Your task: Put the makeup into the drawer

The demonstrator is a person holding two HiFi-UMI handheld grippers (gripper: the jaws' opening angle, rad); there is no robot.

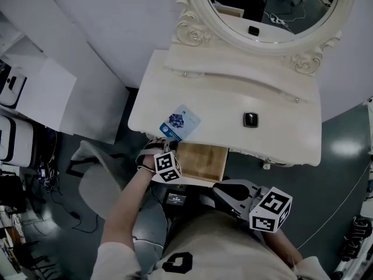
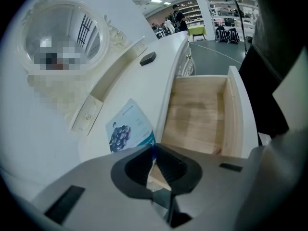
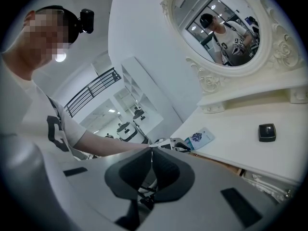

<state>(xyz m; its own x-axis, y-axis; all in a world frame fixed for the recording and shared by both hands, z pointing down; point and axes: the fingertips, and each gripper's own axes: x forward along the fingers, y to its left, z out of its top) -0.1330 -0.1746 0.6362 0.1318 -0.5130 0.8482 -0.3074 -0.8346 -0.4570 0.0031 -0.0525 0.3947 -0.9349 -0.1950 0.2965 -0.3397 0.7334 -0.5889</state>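
Nearest the person's body, the right gripper sits low and idle. Its jaws are pressed together on nothing, and it is well off to the right of the work.

Ahead of it and to the left, the left gripper tilts down at the front edge of the white dressing table. Its jaws are drawn in on the near corner of a flat blue-and-white sachet, and the teal edge of that corner runs into the narrow slit between the pads. The rest of the sachet lies flat on the tabletop at the front lip. Its long axis slants away from the gripper, up and to the left in the left gripper view.

Just to the right of the sachet, and a step below the tabletop, the wooden drawer stands pulled out with nothing in it. The carry therefore looks short: lift, go right over the lip, then down. The left hand is plainly the nearer one for it.

Farther back on the tabletop, well apart from the sachet, rests a small black compact. It is probably also due for the drawer. Beyond it rises the oval mirror.
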